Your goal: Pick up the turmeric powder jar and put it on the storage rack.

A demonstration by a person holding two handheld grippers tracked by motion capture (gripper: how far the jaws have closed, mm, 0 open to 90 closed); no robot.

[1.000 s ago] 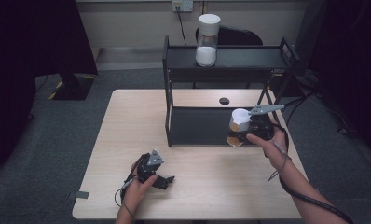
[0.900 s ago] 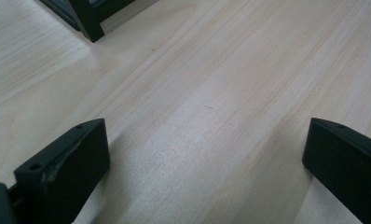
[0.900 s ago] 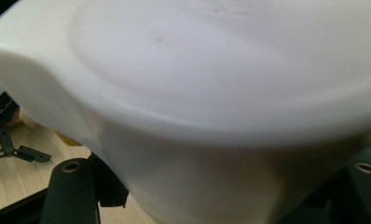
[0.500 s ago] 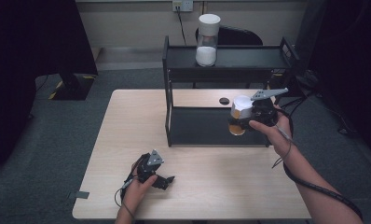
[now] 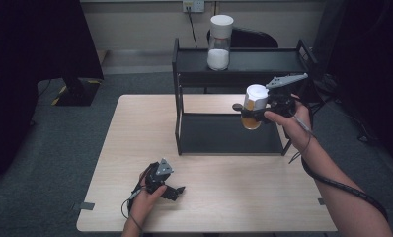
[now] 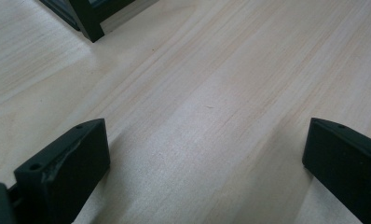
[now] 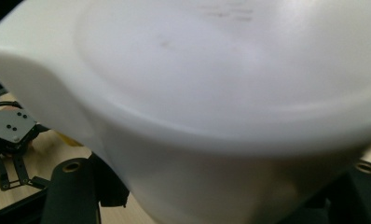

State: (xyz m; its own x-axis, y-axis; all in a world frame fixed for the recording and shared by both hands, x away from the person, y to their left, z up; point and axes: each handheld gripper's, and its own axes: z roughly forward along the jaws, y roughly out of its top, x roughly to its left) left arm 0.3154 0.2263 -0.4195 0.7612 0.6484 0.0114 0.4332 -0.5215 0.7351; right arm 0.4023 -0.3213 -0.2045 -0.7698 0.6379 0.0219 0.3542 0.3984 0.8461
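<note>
A jar with a white lid and amber contents point(image 5: 253, 107) hangs in the air in front of the black two-level rack point(image 5: 244, 61), between its shelves in height. My right gripper point(image 5: 252, 114) is shut on the jar from the right. In the right gripper view the jar's white lid point(image 7: 230, 88) is close and blurred, with a black jaw on each side below it. Near the table's front edge my left gripper point(image 5: 175, 190) rests in a hand. Its jaws stand wide open over bare wood point(image 6: 207, 116).
A second jar with a white lid and white contents point(image 5: 219, 43) stands on the rack's top shelf. The rack's lower shelf point(image 5: 224, 136) is bare. A small dark object point(image 5: 236, 106) lies on the table behind the rack. The rack's leg point(image 6: 88, 21) is ahead of the left gripper.
My right gripper has carried the amber jar upward and away from the lower shelf's front. The left gripper has not moved.
</note>
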